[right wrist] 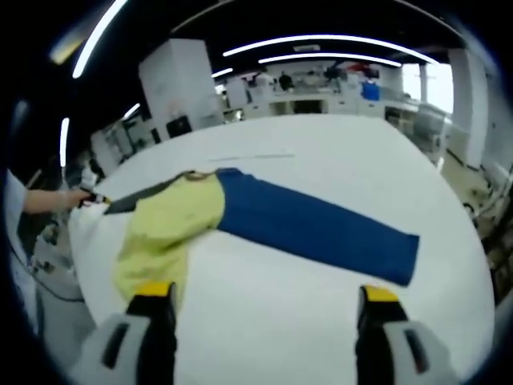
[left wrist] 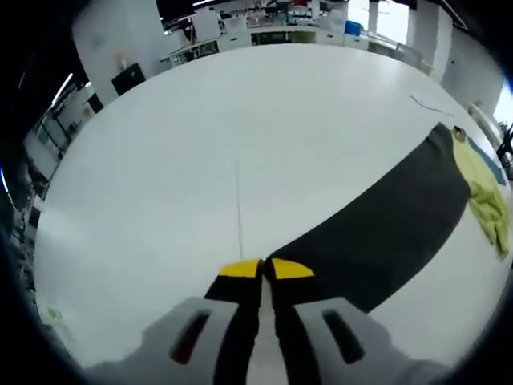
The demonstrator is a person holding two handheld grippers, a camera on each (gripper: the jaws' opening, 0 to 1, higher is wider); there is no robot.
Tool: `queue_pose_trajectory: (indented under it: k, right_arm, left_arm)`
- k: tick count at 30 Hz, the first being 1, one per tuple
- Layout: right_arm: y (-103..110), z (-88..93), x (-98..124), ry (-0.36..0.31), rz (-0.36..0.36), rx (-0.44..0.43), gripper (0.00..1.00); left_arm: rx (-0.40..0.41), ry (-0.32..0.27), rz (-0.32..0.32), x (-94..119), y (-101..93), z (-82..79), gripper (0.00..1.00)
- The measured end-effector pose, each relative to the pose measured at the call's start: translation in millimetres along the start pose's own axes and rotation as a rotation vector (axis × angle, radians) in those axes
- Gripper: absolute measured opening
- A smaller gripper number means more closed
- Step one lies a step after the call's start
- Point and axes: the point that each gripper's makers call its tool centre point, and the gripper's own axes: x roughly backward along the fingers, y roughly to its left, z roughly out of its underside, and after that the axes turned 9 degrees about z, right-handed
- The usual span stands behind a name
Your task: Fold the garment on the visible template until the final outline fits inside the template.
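Left gripper (left wrist: 264,269): yellow tips pressed together, clenched, seemingly pinching the near end of the dark sleeve (left wrist: 385,233); whether cloth truly sits between the tips cannot be told. Beyond it, dark sleeve stretched diagonally across the white tabletop (left wrist: 240,136) toward the right edge, ending at the yellow body (left wrist: 485,196) of the garment, rumpled there.

Right gripper (right wrist: 266,301): jaws wide apart, released, holding nothing, hovering over bare tabletop (right wrist: 337,152) near the front edge. Just ahead, blue sleeve (right wrist: 317,228) lying flat and straight, running out from the yellow body (right wrist: 164,228), which is bunched near the left edge. Further left, a person's hand (right wrist: 68,198) at the far end of the dark part.

Template outline not made out on the surface; a thin line (left wrist: 239,200) runs along the tabletop.

Garment judged light, soft, limp: bound to sag, drag and wrinkle when lifted. Best taken at sleeve cuffs or hem corners, pinching a single edge, then carried low and laid over the body.
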Motion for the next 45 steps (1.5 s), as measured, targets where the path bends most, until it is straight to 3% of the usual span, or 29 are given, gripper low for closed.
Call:
queue_pose_trajectory:
  k: [4,6,11,12,15,22,25,27,29,38,45]
  right_arm:
    - [1,-2.9,2,-0.006,-0.001,0.003,0.94]
    - [2,-3.8,3,-0.008,-0.001,0.003,0.94]
    - [6,-4.6,3,-0.015,-0.011,-0.001,0.94]
    - [9,-4.4,3,-0.015,-0.017,0.002,0.94]
    - [12,-3.7,3,-0.012,-0.023,0.017,0.94]
    - [18,-5.1,4,-0.024,-0.034,0.028,0.92]
    - [20,-8.5,5,-0.042,-0.043,0.044,0.90]
    - [22,-9.0,5,-0.045,-0.049,0.044,0.89]
    - [24,-9.2,6,-0.049,-0.051,0.048,0.89]
    - [38,-11.0,9,-0.061,-0.087,0.058,0.87]
    - [49,-1.2,6,-0.053,-0.115,0.080,0.82]
  left_arm:
    - [-0.036,-0.005,0.033,2,-3.1,1.0,0.26]
    - [-0.095,-0.016,0.075,1,-10.2,-1.3,0.38]
    - [-0.124,-0.099,0.161,6,-29.9,-8.7,0.54]
    - [-0.120,-0.133,0.197,16,-43.8,-8.9,0.59]
    - [-0.125,-0.182,0.249,22,-59.9,-12.6,0.70]
    - [-0.098,-0.313,0.396,52,-109.7,-21.0,0.75]
    - [-0.104,-0.352,0.417,66,-124.8,-20.5,0.75]
    - [-0.105,-0.369,0.441,79,-144.6,-18.6,0.74]
    - [-0.110,-0.376,0.444,80,-144.5,-16.8,0.74]
    - [-0.172,-0.370,0.521,102,-213.6,5.8,0.73]
    - [-0.220,-0.363,0.582,112,-266.2,25.1,0.72]
